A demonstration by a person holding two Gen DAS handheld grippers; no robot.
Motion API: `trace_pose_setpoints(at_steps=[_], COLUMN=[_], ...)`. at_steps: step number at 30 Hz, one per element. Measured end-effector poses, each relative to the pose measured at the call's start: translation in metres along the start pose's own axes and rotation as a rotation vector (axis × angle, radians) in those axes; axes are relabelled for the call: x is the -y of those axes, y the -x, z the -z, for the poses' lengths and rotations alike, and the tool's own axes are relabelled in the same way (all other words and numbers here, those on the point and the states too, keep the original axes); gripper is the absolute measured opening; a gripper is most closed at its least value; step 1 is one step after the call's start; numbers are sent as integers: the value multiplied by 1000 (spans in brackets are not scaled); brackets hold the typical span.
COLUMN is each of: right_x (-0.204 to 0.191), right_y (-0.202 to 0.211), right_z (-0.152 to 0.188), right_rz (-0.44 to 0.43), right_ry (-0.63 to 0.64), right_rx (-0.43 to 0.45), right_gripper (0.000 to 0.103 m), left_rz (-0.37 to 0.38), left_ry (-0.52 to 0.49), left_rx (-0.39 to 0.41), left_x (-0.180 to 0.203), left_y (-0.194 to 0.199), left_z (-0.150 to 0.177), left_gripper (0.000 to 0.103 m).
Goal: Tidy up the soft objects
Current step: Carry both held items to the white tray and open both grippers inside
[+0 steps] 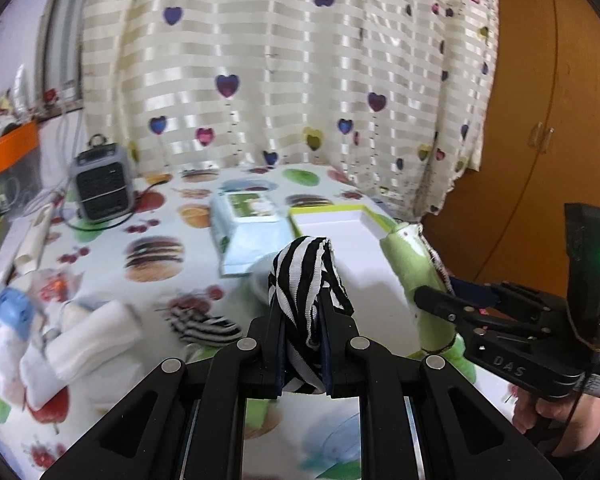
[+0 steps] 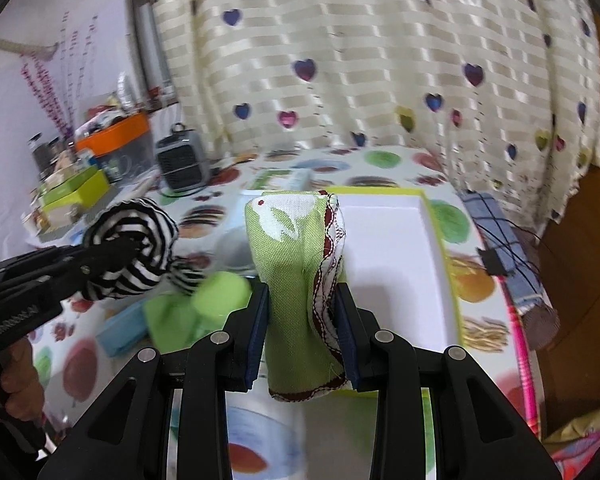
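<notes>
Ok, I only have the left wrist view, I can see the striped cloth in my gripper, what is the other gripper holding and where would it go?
Observer: The right gripper is shut on a rolled green cloth with a dark red stitched edge.
Operator: Is the box near it?
Observer: Yes, the white tray with the lime-green rim lies just beyond and right of that cloth, and its inside looks bare.
Operator: Anything past the tray I can't see?
Observer: A blue checked cloth lies at the table's right edge, with a pink rod beside it.
Operator: And my striped cloth from there?
Observer: The striped cloth bulges out of the left gripper, above a green sponge.
</notes>
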State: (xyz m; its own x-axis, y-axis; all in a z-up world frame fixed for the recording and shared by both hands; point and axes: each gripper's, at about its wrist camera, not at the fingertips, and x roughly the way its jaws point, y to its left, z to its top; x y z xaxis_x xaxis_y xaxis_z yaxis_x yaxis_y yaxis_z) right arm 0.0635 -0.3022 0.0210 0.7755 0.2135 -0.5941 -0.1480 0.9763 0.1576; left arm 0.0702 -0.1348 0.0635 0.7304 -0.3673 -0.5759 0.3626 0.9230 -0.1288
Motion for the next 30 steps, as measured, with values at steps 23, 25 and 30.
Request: trace_pose_setpoints(at_steps=[23,25,30], right_x=[65,67,64], right_y=[-46,-45,-40], right_z=[17,18,17], right_rz=[83,83,79], right_ry=[-106,-105,-78], right_rx=[-126,-129,-109], right_gripper=[36,41,46], left_rz=[152,157,170], left_ry=[-72,-78,-91], left_rx=[-189,-201,-223], left_x=[65,67,71], left_y=[-103,-108,-118], left_z=[8,11,16], left_gripper=[13,13,15])
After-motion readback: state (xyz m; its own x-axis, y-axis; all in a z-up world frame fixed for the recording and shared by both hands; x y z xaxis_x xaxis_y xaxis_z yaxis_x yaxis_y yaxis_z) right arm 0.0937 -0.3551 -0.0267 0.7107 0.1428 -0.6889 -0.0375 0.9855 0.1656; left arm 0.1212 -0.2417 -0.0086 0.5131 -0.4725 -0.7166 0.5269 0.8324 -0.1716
